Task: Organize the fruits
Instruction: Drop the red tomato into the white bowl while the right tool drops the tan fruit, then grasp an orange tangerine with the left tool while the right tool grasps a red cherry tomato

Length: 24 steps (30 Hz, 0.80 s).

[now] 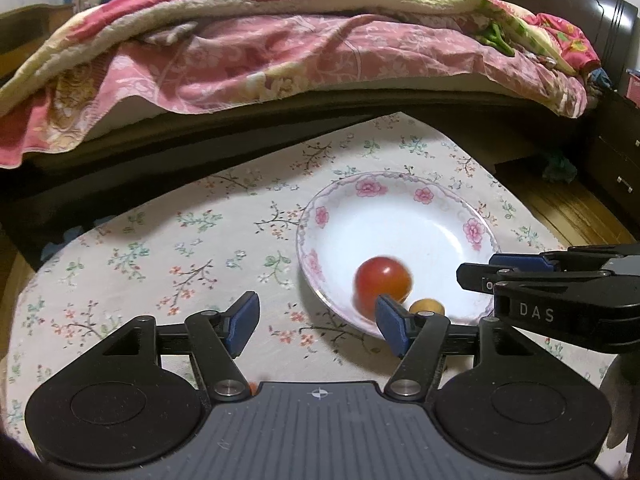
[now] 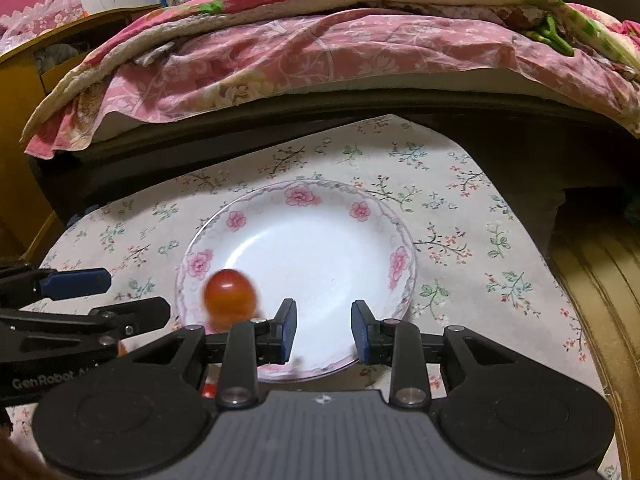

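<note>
Both empty, open-jawed grippers, left (image 1: pixel 316 322) and right (image 2: pixel 324 330), flanked the plate (image 2: pixel 240 216) where a blurred tomato (image 2: pixel 230 294) rolled, seemingly dropped in.

Lighting: warm, moderate indoor light from above; soft glare on the white plate (image 2: pixel 320 248); deep shadow beneath the bed (image 1: pixel 240 152); red tomato (image 1: pixel 383 280) motion-blurred in both views; strong fisheye curvature, dark vignetted corners; slight overall softness.

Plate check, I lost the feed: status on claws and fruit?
Left claw open, empty. Right claw open, empty. Blurred red tomato in plate, small orange fruit beside it. Nothing blocking.
</note>
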{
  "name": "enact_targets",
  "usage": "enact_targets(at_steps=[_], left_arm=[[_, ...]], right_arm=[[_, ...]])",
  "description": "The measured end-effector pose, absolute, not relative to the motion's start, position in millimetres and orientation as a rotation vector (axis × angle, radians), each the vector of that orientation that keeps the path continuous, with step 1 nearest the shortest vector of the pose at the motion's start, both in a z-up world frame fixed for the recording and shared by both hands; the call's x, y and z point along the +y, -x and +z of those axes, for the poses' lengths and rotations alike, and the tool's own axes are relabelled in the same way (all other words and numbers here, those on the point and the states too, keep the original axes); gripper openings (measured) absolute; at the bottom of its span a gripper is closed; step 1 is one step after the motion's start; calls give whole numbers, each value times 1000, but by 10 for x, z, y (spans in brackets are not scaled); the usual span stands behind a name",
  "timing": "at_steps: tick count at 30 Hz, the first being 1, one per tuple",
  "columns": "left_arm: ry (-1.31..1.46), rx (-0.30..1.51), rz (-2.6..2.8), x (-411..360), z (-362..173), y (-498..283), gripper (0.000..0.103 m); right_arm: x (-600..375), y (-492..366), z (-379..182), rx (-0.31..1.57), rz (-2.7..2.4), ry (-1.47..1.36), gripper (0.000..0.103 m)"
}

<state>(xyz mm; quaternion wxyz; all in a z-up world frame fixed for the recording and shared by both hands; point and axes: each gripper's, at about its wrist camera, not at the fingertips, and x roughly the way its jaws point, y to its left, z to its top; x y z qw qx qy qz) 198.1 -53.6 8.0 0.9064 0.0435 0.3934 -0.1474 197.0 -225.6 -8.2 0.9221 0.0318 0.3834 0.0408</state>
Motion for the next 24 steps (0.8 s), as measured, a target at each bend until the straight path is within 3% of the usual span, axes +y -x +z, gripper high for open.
enact_targets(at_steps=[24], left_arm=[[-125, 796, -314, -450, 191, -1734, 75]], right_arm=[[-1999, -1767, -2, 791, 155, -61, 34]])
